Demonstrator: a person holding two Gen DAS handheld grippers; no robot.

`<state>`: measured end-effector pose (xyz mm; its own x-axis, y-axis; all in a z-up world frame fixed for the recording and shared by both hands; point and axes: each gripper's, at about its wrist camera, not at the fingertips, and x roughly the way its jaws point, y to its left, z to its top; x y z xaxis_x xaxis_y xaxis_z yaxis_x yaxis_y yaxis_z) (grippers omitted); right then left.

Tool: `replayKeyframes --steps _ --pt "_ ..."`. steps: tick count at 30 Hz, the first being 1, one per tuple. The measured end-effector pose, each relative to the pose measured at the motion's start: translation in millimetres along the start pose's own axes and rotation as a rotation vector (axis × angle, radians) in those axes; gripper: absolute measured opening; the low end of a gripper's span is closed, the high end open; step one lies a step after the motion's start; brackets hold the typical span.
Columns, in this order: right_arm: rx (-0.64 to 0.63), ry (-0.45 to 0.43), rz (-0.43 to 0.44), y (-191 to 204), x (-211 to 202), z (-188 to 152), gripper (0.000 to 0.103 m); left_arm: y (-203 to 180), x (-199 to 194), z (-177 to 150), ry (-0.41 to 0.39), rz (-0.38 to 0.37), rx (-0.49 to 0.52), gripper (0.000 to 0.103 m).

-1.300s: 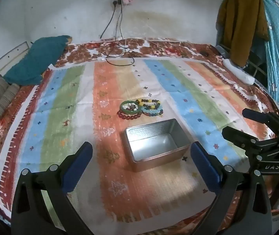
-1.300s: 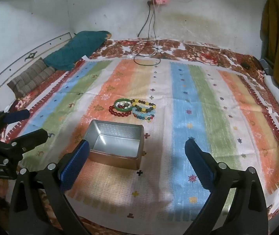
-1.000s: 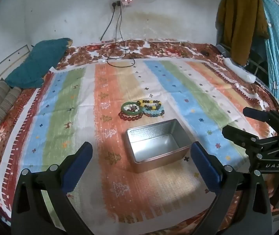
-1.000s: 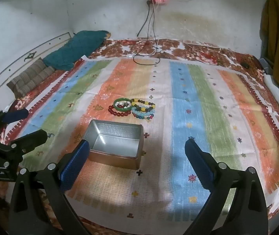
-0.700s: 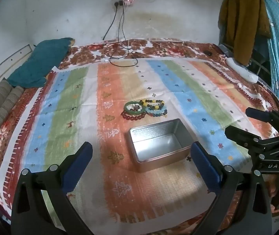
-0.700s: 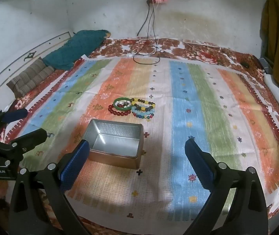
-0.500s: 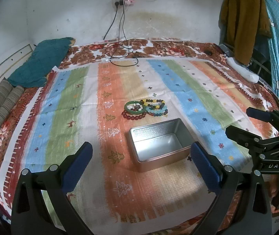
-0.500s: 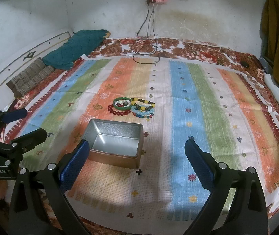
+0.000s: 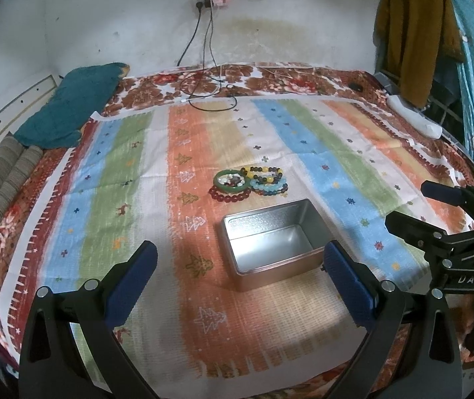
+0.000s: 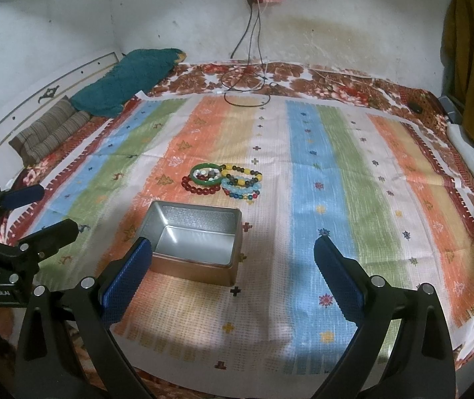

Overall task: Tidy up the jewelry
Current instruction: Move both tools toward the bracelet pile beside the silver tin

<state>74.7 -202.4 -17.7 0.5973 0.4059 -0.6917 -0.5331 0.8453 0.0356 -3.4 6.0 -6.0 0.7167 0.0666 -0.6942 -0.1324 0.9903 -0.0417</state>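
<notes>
Since earlier my view has crept slightly forward; the tin (image 9: 272, 244) and bracelets (image 9: 248, 183) lie unmoved on the bed (image 9: 336, 153). Left hand-held gripper (image 9: 237, 279) and right hand-held gripper (image 10: 233, 274) both released, empty.

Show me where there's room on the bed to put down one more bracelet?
Bare striped mat lies right of the bracelets and open tin box, and left of them toward the teal pillow. It is crowded only where the bracelets cluster just behind the box.

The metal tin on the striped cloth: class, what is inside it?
Nothing shows inside the metal tin; its bare floor is visible. The near wall hides a strip of floor. The bracelets lie outside, beyond it.
</notes>
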Motion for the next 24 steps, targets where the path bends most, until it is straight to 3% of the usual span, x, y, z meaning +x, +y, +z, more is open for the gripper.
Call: replayKeyframes --steps 24 --pt "0.004 0.036 -0.029 -3 11 4 0.099 5 12 5 0.048 0.039 -0.050 0.097"
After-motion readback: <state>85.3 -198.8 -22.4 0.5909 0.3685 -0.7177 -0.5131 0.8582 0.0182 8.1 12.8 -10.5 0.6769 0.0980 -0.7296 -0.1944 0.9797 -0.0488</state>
